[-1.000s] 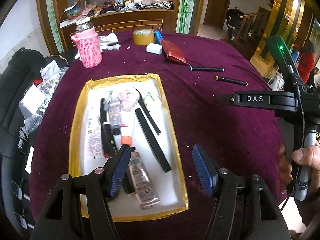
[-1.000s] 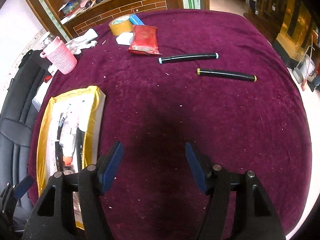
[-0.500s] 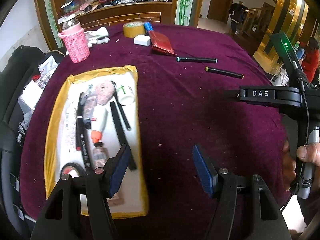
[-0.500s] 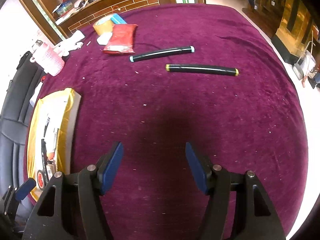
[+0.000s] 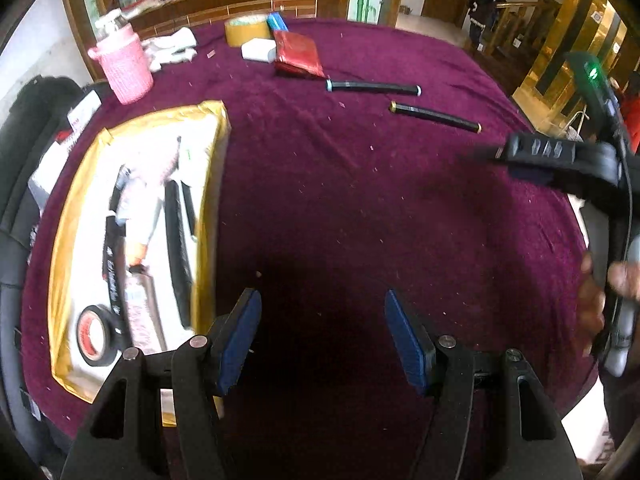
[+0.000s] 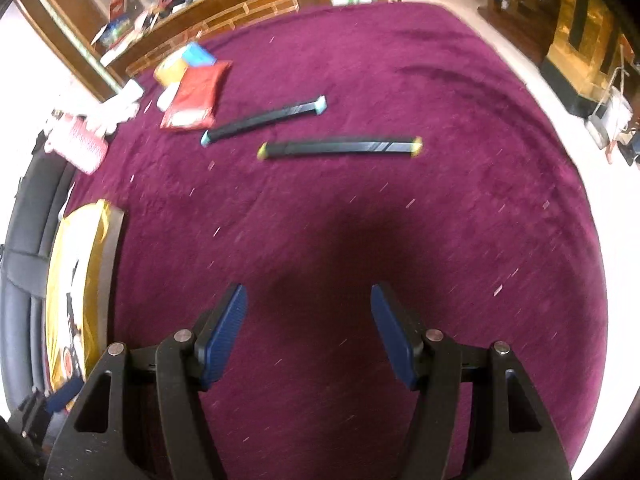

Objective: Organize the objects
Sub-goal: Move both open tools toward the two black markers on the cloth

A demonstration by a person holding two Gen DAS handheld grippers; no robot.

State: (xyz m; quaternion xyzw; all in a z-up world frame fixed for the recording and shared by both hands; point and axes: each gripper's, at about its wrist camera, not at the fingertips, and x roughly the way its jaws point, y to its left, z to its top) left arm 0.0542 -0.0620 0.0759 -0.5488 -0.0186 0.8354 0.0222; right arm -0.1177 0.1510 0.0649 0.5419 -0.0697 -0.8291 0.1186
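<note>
Left wrist view. Left gripper (image 5: 322, 338): jaws parted, nothing between the blue pads (image 5: 238, 340), only bare cloth (image 5: 340, 208) below them.

Left of the left finger: gold-rimmed tray (image 5: 64, 216) lying on the cloth, its near corner passing just behind that finger. In the tray: a black tape roll (image 5: 98, 330) nearest the finger, a tube (image 5: 140, 312) beside it, a long black strip (image 5: 178, 252), and a black pen (image 5: 112, 264); other contents are blurred.

Far ahead and left of the fingers: pink cup (image 5: 126, 66), yellow tape roll (image 5: 246, 30), white block (image 5: 259, 50), red packet (image 5: 300, 56).

Ahead and right of the fingers: two black markers well apart from the tray, one with white ends (image 5: 374, 87), one with gold ends (image 5: 436, 117).

Right edge: the right gripper's body, blurred, gripped by a hand (image 5: 600, 292).

Right wrist view. Right gripper (image 6: 308, 330): jaws released, nothing held, bare cloth (image 6: 440, 208) between the pads (image 6: 224, 332). Tray (image 6: 80, 264) far left of the left finger. Both markers lie ahead of the fingers, the gold-ended marker (image 6: 340, 147) nearer and the white-ended marker (image 6: 264, 121) beyond it, next to the packet (image 6: 196, 96). Neither gripper touches a marker.
</note>
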